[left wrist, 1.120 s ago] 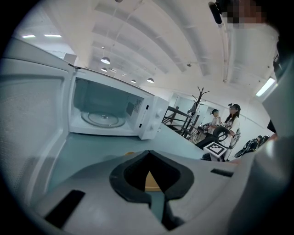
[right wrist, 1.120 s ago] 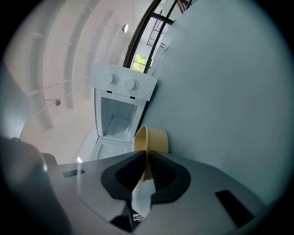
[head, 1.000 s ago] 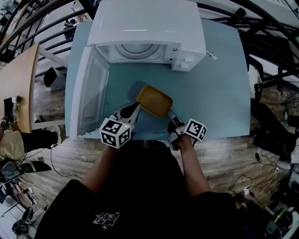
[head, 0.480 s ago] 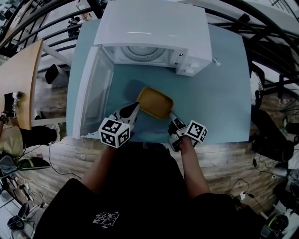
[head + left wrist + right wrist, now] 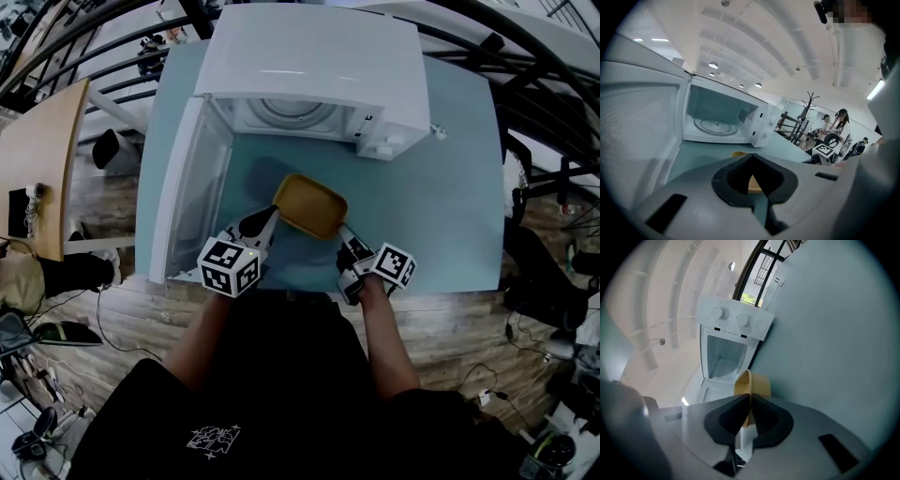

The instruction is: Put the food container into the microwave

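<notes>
Container (image 5: 309, 204) nearer microwave (image 5: 309, 66), pinched in left gripper (image 5: 272, 217), right gripper (image 5: 339, 230) jaws

Pale blue table (image 5: 450, 187), wooden floor (image 5: 469, 319), perhaps a coat stand (image 5: 807, 107)

No legible txt anywhere in my feeds. Square markers on the cube of the left tongs (image 5: 265, 223) and of the right tongs (image 5: 341, 232) are b/w block patterns only, no chars or nos. Microwave (image 5: 736, 323) has a thin dark strip (image 5: 729, 332) under its knobs, too small to read. White print (image 5: 214, 439) on the person's black shirt: a graphic, unreadable.
</notes>
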A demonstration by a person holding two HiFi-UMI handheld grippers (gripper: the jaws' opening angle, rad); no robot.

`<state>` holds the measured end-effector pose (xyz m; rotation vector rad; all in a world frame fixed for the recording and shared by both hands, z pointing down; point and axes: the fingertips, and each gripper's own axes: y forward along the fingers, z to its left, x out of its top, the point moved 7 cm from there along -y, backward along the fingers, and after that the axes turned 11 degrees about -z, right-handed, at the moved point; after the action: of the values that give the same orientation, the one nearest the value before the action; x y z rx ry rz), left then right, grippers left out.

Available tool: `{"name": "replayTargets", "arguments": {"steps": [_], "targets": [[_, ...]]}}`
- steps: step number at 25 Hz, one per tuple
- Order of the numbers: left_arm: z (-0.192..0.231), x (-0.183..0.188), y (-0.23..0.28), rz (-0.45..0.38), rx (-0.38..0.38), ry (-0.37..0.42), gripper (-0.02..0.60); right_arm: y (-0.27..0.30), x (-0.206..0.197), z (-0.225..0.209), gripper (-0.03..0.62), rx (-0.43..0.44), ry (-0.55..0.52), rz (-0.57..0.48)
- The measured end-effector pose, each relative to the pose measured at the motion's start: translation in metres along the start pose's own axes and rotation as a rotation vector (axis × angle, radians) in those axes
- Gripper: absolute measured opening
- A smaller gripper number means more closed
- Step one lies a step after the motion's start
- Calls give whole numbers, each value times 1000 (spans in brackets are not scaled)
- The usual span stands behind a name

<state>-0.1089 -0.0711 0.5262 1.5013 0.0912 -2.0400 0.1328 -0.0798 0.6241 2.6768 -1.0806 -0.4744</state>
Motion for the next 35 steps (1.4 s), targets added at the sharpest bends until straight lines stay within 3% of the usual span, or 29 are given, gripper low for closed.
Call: {"name": "replayTargets", "arguments": {"steps": [35], "targets": [[47, 48, 29, -61, 6, -3, 6, 79, 27, 58, 23, 28, -41, -36]]}}
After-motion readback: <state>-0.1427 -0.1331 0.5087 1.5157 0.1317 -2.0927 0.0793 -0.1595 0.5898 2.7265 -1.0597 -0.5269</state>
